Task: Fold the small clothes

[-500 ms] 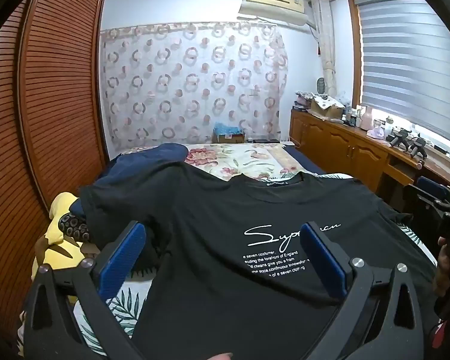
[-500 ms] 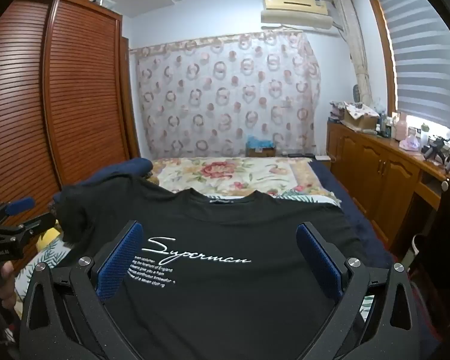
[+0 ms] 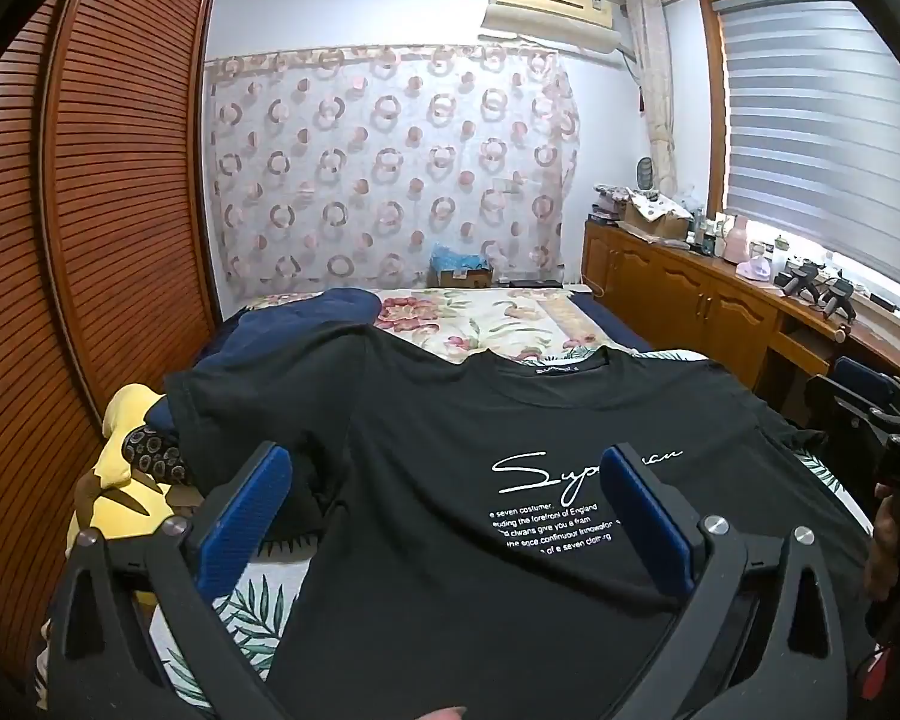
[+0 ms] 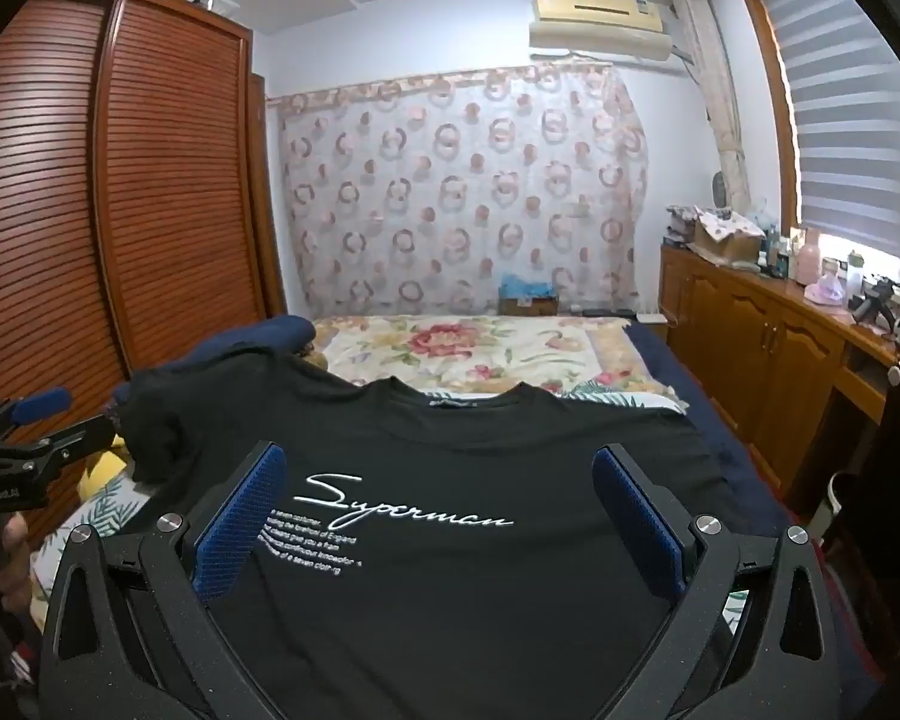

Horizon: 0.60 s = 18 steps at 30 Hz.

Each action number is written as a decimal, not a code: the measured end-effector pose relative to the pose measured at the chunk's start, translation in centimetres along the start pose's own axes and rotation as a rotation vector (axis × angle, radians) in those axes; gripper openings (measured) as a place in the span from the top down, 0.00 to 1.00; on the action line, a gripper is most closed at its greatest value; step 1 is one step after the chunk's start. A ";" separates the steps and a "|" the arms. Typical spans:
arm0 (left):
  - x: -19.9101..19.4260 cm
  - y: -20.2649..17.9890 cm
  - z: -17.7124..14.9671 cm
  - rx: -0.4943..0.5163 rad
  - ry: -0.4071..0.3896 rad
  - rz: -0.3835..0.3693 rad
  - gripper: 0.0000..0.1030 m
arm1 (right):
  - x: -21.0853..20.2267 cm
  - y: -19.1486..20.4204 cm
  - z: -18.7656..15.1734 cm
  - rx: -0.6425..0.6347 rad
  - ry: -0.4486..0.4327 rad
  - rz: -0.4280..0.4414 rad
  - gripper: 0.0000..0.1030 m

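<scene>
Black T-shirt (image 4: pixel 450 570) lies flat on the bed (image 4: pixel 480 354), but with both grippers' jaws spread empty above it, we'd likely pinch the bedsheet too.

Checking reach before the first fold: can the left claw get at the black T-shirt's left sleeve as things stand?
Probably yes. The left claw is open over the black T-shirt, and the sleeve lies uncovered just ahead and left of it, draped over bedding with nothing between.

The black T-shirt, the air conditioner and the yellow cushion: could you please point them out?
black T-shirt (image 4: pixel 450 612), right wrist view, plain chest fabric.
air conditioner (image 4: pixel 594 21), right wrist view, front panel.
yellow cushion (image 3: pixel 111 489), left wrist view, top surface.
</scene>
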State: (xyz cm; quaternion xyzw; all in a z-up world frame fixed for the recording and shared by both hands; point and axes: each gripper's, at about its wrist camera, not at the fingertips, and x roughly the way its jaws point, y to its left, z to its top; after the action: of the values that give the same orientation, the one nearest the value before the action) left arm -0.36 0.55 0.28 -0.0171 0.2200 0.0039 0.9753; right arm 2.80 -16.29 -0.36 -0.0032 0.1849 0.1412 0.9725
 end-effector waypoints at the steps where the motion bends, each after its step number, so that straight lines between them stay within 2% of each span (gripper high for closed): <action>1: 0.0 0.4 -0.2 0.000 -0.001 0.000 0.00 | 0.0 0.0 0.0 0.000 -0.002 0.000 0.00; 18: -0.3 0.5 0.2 0.001 -0.001 0.007 0.00 | 0.0 -0.2 0.0 0.001 -0.004 0.002 0.00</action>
State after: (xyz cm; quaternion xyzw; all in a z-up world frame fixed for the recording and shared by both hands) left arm -0.55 1.08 0.56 -0.0159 0.2194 0.0074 0.9755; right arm 2.83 -16.51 -0.38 -0.0023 0.1831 0.1422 0.9728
